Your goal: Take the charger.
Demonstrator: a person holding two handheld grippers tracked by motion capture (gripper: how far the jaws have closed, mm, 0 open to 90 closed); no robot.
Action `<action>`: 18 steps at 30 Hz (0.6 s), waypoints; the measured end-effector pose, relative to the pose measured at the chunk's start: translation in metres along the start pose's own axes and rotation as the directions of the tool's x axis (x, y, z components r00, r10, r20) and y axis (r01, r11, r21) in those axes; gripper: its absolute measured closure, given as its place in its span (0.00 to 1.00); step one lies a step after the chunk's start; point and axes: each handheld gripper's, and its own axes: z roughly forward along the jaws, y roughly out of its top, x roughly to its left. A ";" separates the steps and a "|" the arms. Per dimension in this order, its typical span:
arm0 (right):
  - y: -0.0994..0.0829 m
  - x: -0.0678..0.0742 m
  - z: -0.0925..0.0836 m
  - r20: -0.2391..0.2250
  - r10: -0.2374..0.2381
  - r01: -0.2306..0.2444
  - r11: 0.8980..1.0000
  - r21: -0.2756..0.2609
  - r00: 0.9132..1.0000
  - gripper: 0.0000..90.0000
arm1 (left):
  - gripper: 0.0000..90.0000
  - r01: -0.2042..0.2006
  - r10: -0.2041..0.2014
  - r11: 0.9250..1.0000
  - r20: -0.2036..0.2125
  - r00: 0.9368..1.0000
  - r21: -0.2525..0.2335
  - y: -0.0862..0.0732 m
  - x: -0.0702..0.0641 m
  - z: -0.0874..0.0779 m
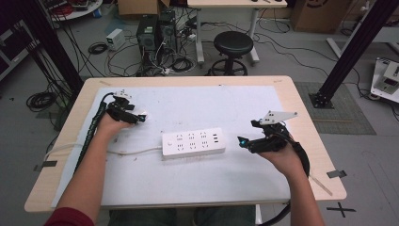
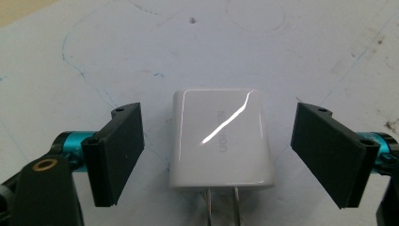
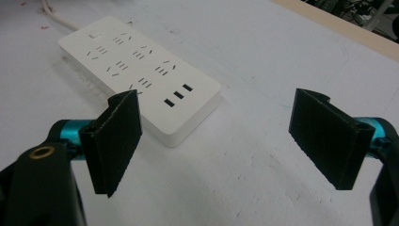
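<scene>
A white power strip (image 1: 193,142) lies in the middle of the white mat (image 1: 197,101), its cord running off to the left. A small white plug-in charger (image 2: 220,137) lies flat on the mat, its two metal prongs pointing toward the camera. My left gripper (image 2: 221,155) stands open with a jaw on either side of the charger, touching neither side; in the high view that gripper (image 1: 136,117) is at the mat's left. My right gripper (image 1: 242,141) is open and empty just right of the strip. The strip (image 3: 141,70) lies beyond its left jaw, USB end nearest.
The table's wooden edge (image 1: 308,127) frames the mat. A black stool (image 1: 233,49), computer cases (image 1: 155,33) and loose cables stand on the floor behind the table. Bare mat lies in front of the strip and behind it.
</scene>
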 end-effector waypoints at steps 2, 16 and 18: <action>0.000 0.001 0.001 0.000 -0.002 0.002 1.000 0.000 1.000 0.20 | 0.20 -0.003 0.003 1.000 0.004 1.000 0.002 -0.001 0.001 0.002; 0.000 0.001 0.000 -0.003 0.003 -0.003 1.000 0.002 1.000 0.20 | 0.23 -0.006 0.005 1.000 0.009 1.000 0.029 -0.005 0.001 0.010; 0.000 0.001 -0.001 -0.003 0.000 0.000 1.000 0.002 1.000 0.20 | 0.26 -0.007 0.007 1.000 0.003 1.000 0.029 -0.005 0.001 0.010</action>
